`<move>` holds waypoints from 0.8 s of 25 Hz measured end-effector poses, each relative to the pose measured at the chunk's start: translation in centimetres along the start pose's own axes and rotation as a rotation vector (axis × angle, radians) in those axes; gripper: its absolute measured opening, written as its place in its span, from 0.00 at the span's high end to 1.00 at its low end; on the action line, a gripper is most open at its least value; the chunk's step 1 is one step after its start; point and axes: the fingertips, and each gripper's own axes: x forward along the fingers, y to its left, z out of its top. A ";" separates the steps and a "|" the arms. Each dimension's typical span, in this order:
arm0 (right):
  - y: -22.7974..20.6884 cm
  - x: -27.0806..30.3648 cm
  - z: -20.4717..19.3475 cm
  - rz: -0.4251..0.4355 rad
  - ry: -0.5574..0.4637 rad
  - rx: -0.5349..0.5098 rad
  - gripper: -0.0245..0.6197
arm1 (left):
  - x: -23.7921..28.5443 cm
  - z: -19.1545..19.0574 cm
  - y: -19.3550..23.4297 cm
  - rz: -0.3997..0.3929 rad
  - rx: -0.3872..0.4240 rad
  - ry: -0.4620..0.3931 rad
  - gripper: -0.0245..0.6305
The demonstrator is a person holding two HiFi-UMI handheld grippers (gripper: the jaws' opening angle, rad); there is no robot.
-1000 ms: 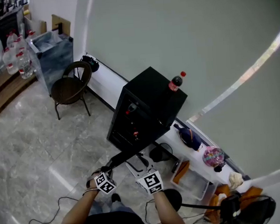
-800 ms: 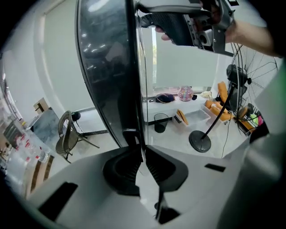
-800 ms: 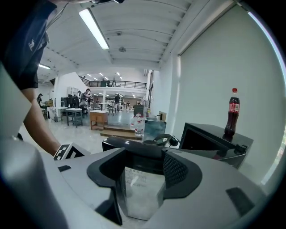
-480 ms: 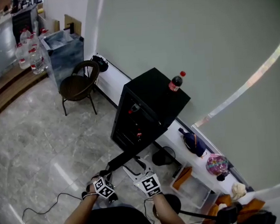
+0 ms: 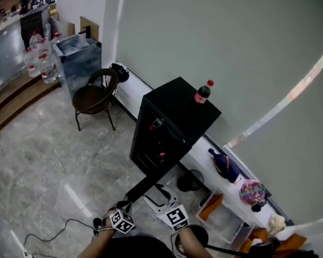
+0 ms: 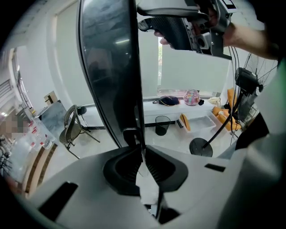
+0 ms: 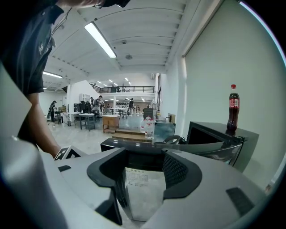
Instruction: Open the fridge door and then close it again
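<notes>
— Doors?
— One fridge door [image 5: 151, 182], swung open off one black fridge [image 5: 177, 116].
— Grippers?
— Two: left gripper [image 6: 142, 153] clamped on door edge; right gripper [image 7: 144, 173] spread wide around door end. One cola bottle [image 5: 202, 93] atop. Interior too dark.

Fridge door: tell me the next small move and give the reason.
Probably start swinging the fridge door back toward the black fridge. The door stands wide open, the left gripper has its tongs clamped on the door's free edge, and the right gripper has its tongs apart, so the left one looks placed to push it shut.
</notes>
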 end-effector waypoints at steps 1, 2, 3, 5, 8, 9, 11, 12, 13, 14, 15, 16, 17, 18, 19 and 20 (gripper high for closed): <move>0.0 -0.2 -0.1 0.006 -0.001 -0.004 0.56 | 0.0 0.0 -0.3 0.000 -0.004 0.001 0.91; 0.0 -0.3 -0.3 0.012 -0.003 -0.014 0.56 | 0.0 0.0 -0.5 0.001 -0.008 0.002 0.91; -0.1 -0.4 -0.5 0.019 -0.005 -0.028 0.56 | 0.0 0.0 -0.7 0.003 -0.013 0.002 0.91; 0.0 -0.5 -0.4 0.024 -0.005 -0.046 0.56 | 0.0 0.0 -0.8 0.008 -0.027 0.000 0.91; 0.3 -0.3 -0.2 0.026 0.004 -0.091 0.56 | 0.1 -0.3 -0.5 0.017 -0.043 0.001 0.91; 0.3 -0.2 -0.2 0.030 0.009 -0.110 0.56 | 0.1 -0.3 -0.4 0.017 -0.047 0.001 0.91; 0.3 0.0 0.0 0.038 0.016 -0.128 0.56 | 0.1 -0.2 -0.2 0.013 -0.051 0.002 0.91; 0.3 0.1 0.1 0.042 0.017 -0.125 0.56 | 0.1 -0.2 -0.1 0.010 -0.053 0.002 0.91; 0.3 0.3 0.2 0.045 0.017 -0.119 0.56 | 0.1 -0.2 0.1 0.007 -0.054 0.002 0.91; 0.3 0.5 0.2 0.048 0.015 -0.120 0.56 | 0.0 -0.3 0.3 0.004 -0.053 0.001 0.91; 0.3 0.7 0.1 0.050 0.013 -0.127 0.56 | 0.0 -0.3 0.6 0.001 -0.051 -0.001 0.91; 0.3 1.0 0.1 0.048 0.010 -0.133 0.56 | 0.0 -0.3 1.0 -0.003 -0.047 -0.001 0.91; 0.3 1.3 0.2 0.043 0.009 -0.134 0.56 | 0.0 -0.3 1.4 -0.007 -0.043 -0.001 0.91; 0.3 1.6 0.4 0.035 0.009 -0.130 0.56 | -0.1 -0.3 1.9 -0.012 -0.038 0.000 0.91; 0.2 2.0 0.7 0.024 0.010 -0.118 0.56 | -0.1 -0.2 2.4 -0.017 -0.032 0.001 0.91; 0.1 2.4 1.0 0.011 0.010 -0.103 0.56 | 0.0 -0.2 3.0 -0.024 -0.025 0.002 0.91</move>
